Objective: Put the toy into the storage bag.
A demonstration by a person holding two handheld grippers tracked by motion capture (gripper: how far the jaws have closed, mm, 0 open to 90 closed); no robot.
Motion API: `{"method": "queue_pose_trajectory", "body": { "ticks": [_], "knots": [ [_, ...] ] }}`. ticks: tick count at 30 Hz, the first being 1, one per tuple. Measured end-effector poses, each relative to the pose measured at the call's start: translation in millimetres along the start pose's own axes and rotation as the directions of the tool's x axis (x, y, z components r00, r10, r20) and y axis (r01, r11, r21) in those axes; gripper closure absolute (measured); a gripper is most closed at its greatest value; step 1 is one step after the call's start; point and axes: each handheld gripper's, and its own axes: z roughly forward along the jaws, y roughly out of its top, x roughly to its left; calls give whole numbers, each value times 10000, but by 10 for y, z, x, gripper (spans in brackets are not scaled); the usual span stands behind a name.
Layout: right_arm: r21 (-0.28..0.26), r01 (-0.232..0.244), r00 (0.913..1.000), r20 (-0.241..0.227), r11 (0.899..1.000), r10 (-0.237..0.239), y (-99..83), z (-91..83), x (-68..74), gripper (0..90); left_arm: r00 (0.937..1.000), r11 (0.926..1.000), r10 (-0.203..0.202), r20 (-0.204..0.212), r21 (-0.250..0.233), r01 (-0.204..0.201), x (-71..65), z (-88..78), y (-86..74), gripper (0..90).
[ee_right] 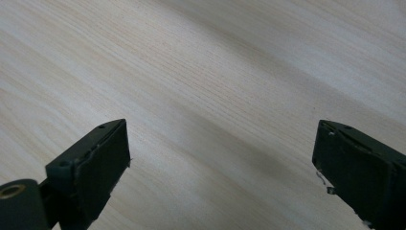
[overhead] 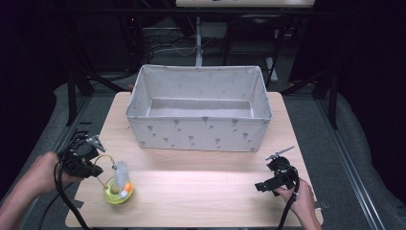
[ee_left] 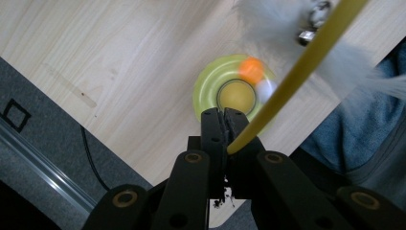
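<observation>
Yellow plastic wand (ee_left: 306,67), thin and springy: your left gripper (ee_left: 223,115) has its fingers pressed together on the wand's lower end, pinching it just beside the toy's base. The wand's long axis runs from that pinch point up and away across the left gripper view, ending in a blurred tuft of pale feathers (ee_left: 282,24) with a small bell.

The cat toy (overhead: 118,189) sits near the front left corner of the desk (overhead: 201,191): a lime-green ring track with an orange ball (ee_left: 251,70) in it. From the high view, the wand arcs from the ring up into the left gripper (overhead: 98,171), which comes in from the toy's left side.

Your right gripper (overhead: 268,184) rests low near the front right, well apart from the toy, fingers (ee_right: 91,163) spread wide over bare wood.

Beyond both, the grey fabric bin (overhead: 198,132) stands open at the back of the desk. It lies up and to the right of the toy, so judge the carry as a diagonal lift, left hand nearer the toy and already committed. Expect the base to dangle from the flexible wand.
</observation>
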Motion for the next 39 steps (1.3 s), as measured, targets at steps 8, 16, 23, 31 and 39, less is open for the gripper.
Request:
{"method": "queue_pose_trajectory", "body": {
  "ticks": [8, 16, 23, 31, 39],
  "knots": [
    [3, -47, 10000, -55, 10000, 47, -1, 5, 6, 53, 9998, 9998, 38, -193, 218, -34, -24, -37, 38, 877],
    [23, -16, 10000, -28, 10000, 16, 0, 3, 6, 53, 9995, 9994, 103, -314, 324, -93, -28, -95, 63, 878],
    [53, 2, 10000, -39, 10000, -2, 1, 3, 7, 52, 9991, 9994, 219, -374, 294, -208, -34, -162, 111, 877],
    [5, -56, 9999, -161, 10000, 56, -2, 6, 10, 52, 9983, 9985, 335, -487, 443, -313, -45, -210, 170, 878],
    [68, 24, 10000, -47, 10000, -23, -1, 11, 9, 52, 9976, 9982, 438, -537, 429, -415, -38, -313, 224, 877]
  ]
}}
